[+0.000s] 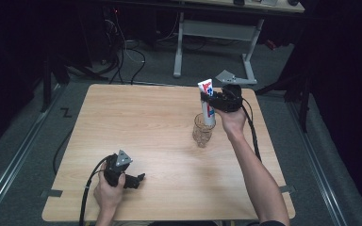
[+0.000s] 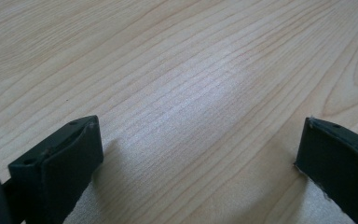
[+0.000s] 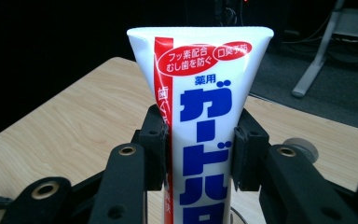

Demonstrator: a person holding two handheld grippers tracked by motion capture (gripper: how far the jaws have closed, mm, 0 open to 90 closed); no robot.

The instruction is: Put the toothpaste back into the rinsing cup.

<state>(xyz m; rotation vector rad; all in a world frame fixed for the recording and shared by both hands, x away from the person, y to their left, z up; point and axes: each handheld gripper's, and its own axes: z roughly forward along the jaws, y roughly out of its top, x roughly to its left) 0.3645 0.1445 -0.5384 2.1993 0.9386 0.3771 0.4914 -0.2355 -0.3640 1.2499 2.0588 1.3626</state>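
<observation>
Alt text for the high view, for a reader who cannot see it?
The right hand-held gripper holds a white toothpaste tube upright, its lower end in a clear glass on a wooden table. The left hand-held gripper rests near the table's front edge, holding nothing.

The left gripper [image 2: 200, 154] hangs low over a pale wooden surface [image 2: 182, 60], its two black fingers [image 2: 60, 168] spread wide apart with bare wood between them. One finger rises from the lower left corner and the other from the lower right edge, both close above the surface. The wood grain runs slantwise past the fingers, and a soft sheen lies on the surface just beyond them.
</observation>
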